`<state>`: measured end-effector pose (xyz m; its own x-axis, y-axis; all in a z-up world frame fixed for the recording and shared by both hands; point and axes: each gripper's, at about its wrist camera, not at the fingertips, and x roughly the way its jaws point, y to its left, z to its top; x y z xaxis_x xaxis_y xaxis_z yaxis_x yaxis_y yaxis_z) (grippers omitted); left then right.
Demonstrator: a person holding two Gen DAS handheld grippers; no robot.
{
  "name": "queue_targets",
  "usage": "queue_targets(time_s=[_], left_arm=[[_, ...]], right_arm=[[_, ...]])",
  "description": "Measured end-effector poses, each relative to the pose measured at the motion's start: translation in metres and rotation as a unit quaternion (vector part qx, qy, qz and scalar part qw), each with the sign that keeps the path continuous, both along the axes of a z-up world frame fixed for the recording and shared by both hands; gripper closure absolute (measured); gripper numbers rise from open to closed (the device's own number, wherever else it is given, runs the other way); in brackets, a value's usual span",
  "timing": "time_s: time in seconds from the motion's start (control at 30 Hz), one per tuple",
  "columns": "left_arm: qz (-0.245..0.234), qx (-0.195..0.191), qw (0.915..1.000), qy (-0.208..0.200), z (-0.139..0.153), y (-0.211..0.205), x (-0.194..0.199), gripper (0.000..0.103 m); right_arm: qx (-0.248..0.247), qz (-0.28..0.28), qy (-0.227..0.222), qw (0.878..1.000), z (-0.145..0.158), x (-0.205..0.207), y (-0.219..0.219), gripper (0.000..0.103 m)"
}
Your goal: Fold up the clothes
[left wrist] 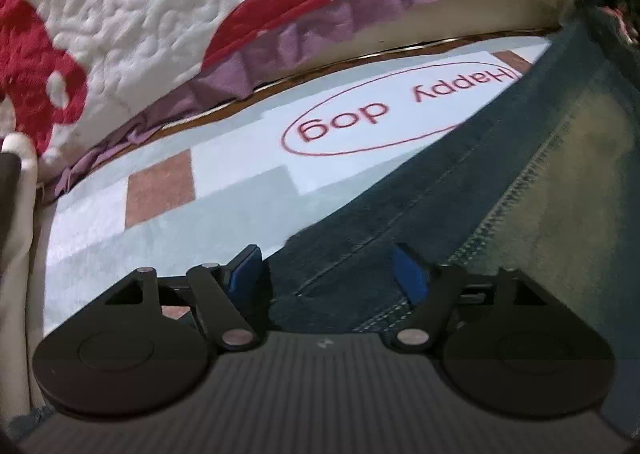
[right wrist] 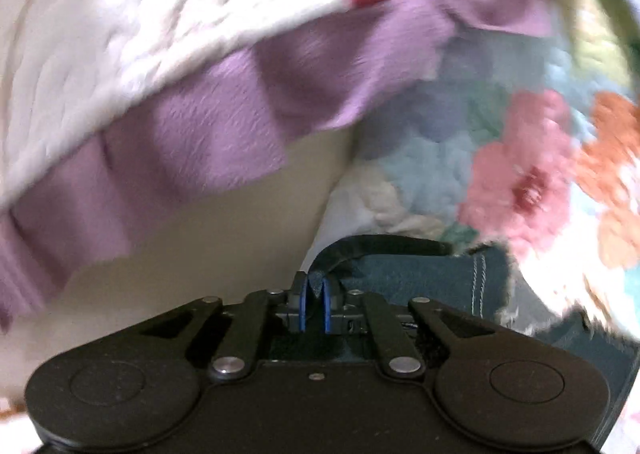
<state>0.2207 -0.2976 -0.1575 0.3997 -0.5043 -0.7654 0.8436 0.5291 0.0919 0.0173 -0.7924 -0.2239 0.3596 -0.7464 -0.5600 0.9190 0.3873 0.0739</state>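
Dark blue jeans [left wrist: 480,181] lie stretched across a pale mat, running from the lower middle to the upper right of the left wrist view. My left gripper [left wrist: 326,270] stands open just above the denim, its blue pads [left wrist: 406,274] wide apart with a seam between them. In the right wrist view my right gripper [right wrist: 314,306] is shut on a fold of the jeans [right wrist: 440,278], the dark cloth pinched between its blue pads and arching up over them. The rest of the denim trails off to the right.
The mat [left wrist: 224,189] has pink and white squares and a red oval reading "Happy dog". A white quilt [left wrist: 160,13] with red shapes and a purple frill hangs along its far side. A floral blanket [right wrist: 540,173] lies right of the right gripper.
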Motion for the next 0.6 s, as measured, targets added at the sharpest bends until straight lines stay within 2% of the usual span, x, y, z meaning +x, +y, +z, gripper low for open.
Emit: queue_targets(time_s=[0.07, 0.13, 0.2, 0.27, 0.33, 0.4, 0.47, 0.5, 0.57, 0.6], left_arm=[[0.006, 0.002, 1.0000, 0.005, -0.003, 0.001, 0.002, 0.027], [0.011, 0.004, 0.9999, 0.007, -0.005, 0.002, 0.003, 0.027], [0.015, 0.005, 0.9999, -0.004, -0.005, 0.002, 0.002, 0.031], [0.019, 0.007, 0.9997, -0.016, -0.005, 0.003, 0.002, 0.035], [0.023, 0.008, 0.9993, -0.027, -0.005, 0.003, 0.001, 0.035], [0.026, 0.010, 0.9989, -0.039, -0.004, 0.003, 0.000, 0.033], [0.032, 0.011, 0.9982, -0.050, -0.003, 0.004, -0.001, 0.034], [0.037, 0.009, 0.9978, -0.053, 0.001, 0.004, -0.002, 0.038], [0.049, 0.005, 0.9969, -0.061, 0.010, 0.004, -0.005, 0.045], [0.049, -0.006, 0.9972, -0.056, 0.015, 0.005, -0.009, 0.045]], right_arm=[[0.001, -0.013, -0.003, 1.000, -0.001, -0.020, -0.001, 0.073], [0.003, -0.026, -0.006, 1.000, -0.002, -0.039, -0.002, 0.034], [0.004, -0.039, -0.009, 0.999, -0.002, -0.059, -0.004, 0.034], [0.007, -0.085, -0.004, 0.996, -0.007, -0.094, -0.006, 0.034], [0.011, -0.139, 0.002, 0.990, -0.012, -0.131, -0.009, 0.032], [0.031, -0.183, -0.018, 0.983, -0.021, -0.173, -0.012, 0.032], [0.061, -0.192, -0.075, 0.977, -0.032, -0.206, -0.008, 0.032], [0.076, -0.192, -0.107, 0.973, -0.037, -0.221, -0.006, 0.032], [0.109, -0.187, -0.173, 0.961, -0.048, -0.247, 0.000, 0.032], [0.126, -0.177, -0.211, 0.953, -0.054, -0.254, 0.004, 0.032]])
